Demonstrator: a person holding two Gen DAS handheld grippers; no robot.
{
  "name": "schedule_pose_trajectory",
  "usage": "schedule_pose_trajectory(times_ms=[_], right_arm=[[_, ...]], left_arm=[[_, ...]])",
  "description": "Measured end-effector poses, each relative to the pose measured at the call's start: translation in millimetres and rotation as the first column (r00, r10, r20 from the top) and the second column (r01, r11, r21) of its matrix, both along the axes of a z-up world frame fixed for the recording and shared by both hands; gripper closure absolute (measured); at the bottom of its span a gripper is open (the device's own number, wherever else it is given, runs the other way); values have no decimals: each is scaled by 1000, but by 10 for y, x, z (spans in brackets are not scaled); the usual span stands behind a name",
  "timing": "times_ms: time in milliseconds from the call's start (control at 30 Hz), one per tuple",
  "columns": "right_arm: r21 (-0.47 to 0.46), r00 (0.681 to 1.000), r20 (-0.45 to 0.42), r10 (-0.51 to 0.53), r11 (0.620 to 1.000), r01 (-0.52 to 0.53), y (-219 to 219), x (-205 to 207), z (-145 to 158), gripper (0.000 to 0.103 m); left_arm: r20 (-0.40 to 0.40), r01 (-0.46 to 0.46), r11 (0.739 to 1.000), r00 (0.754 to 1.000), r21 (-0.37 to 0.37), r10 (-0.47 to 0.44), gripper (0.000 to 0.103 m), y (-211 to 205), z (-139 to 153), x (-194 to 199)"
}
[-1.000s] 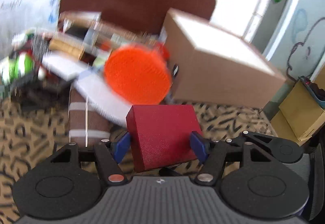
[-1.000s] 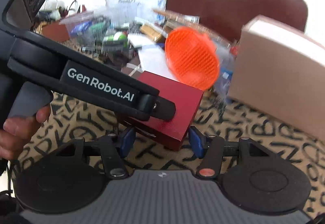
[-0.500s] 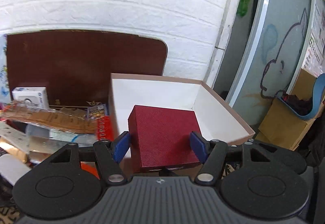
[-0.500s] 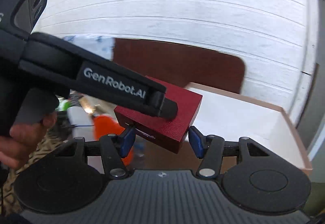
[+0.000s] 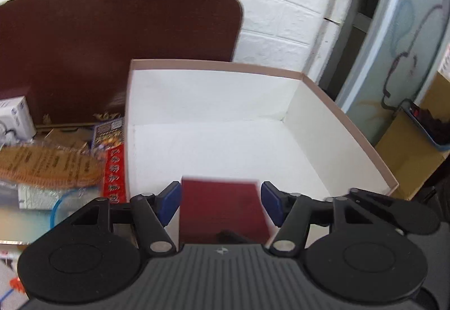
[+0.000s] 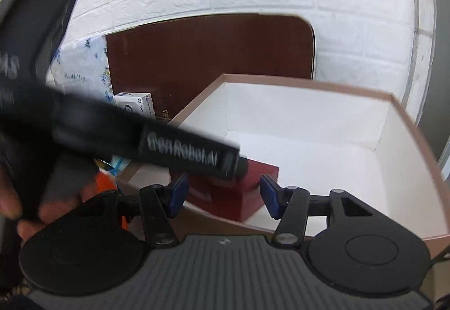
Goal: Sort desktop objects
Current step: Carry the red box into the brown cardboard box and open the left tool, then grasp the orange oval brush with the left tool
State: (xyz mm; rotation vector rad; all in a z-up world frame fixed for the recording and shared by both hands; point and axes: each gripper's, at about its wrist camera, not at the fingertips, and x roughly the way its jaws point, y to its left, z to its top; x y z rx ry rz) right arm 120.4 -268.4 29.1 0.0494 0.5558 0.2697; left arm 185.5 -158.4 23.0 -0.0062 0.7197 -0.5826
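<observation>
Left wrist view shows the left gripper (image 5: 219, 199) pointing down and forward over the near wall of a big open carton (image 5: 225, 141), white inside. Its blue pads (image 5: 168, 197) stand about half open and press both sides of a red box (image 5: 222, 208), which hangs above the carton floor at 6 o'clock. At 9 o'clock, beside the carton, lie blurred packets (image 5: 50, 166) and a small white box (image 5: 14, 116); a dark brown board (image 5: 112, 51) leans on the white brick wall (image 5: 281, 0) at 11 o'clock. Right wrist view shows the right gripper (image 6: 223, 191) tilted down too, its pads at the red box's sides, though I cannot tell if they press it. From 9 o'clock the left gripper's black body crosses before the box, with a hand (image 6: 17, 206) at the left edge.
</observation>
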Motion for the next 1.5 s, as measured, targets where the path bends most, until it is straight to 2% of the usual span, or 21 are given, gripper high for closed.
schedule_pose_trajectory(times_ms=[33,100,200,267,300,333,533,667,867,1033,1267,1500], right_arm=[[8,1000,-4,1,1000,0,19,4,-15,49],[-15,1000,-6,-22,1000,22,46,29,-43,47],[-9,998,-1,-68,998,68,-20,92,-84,33],[13,996,10,-87,996,87,-67,29,-80,23],[19,995,21,-96,995,95,-129,3,-56,14],[16,994,32,-105,994,105,-123,-69,-48,12],[-53,986,110,-126,990,132,30,-283,56,12],[-57,980,143,-137,988,147,41,-462,107,12],[-34,979,158,-129,990,136,96,-666,151,12],[-39,983,153,-99,994,106,230,-872,148,12],[-57,994,109,-12,998,19,561,-1081,-49,12],[-53,995,47,88,995,-85,915,-1143,-280,12]], left_arm=[[3,9,1000,1000,0,-9,33,-6,-1,-12],[-3,50,998,999,-25,-50,16,10,8,-33],[20,77,995,997,-59,-76,7,53,43,-114],[41,80,995,996,-65,-77,5,77,66,-190],[46,75,995,996,-63,-72,4,84,72,-216],[48,71,996,997,-59,-68,4,82,81,-240],[101,31,999,994,-11,-30,4,58,107,-384],[136,16,1000,991,-6,-15,4,119,174,-540],[197,-11,1000,980,1,11,4,233,242,-809],[222,-67,998,973,-17,69,4,417,183,-1057],[180,-157,987,970,-36,161,4,803,-58,-1321],[89,-234,968,966,-93,242,4,1258,-315,-1438]])
